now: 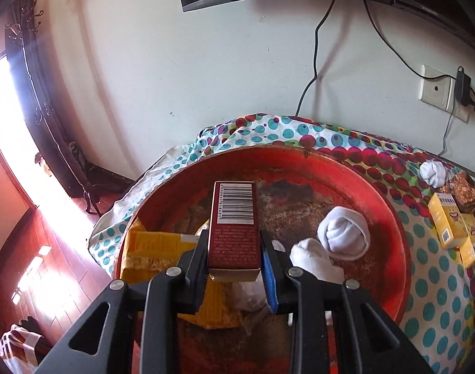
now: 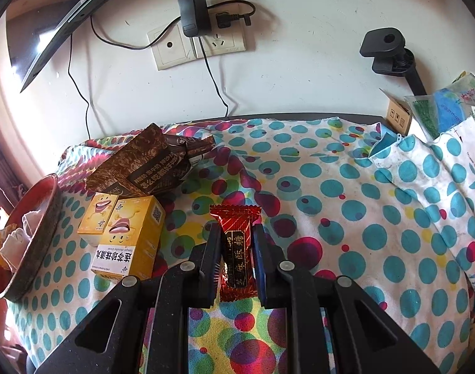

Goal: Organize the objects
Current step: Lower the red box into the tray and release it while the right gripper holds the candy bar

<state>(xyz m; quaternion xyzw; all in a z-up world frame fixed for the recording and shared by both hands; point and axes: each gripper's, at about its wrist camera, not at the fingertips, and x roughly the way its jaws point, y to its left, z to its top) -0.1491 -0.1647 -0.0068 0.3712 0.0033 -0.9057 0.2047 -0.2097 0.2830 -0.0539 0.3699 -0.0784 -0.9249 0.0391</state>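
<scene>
In the left wrist view my left gripper is shut on a dark red box with a barcode, held above the round red basin. Inside the basin lie rolled white socks and a yellow box. In the right wrist view my right gripper is shut on a red candy packet with gold lettering, just over the dotted tablecloth. The basin shows at that view's left edge.
Two yellow boxes and a brown snack bag lie left of my right gripper. Another white sock sits on the cloth beyond the basin. A wall with sockets and hanging cables backs the table. Cartons and paper stand at the right.
</scene>
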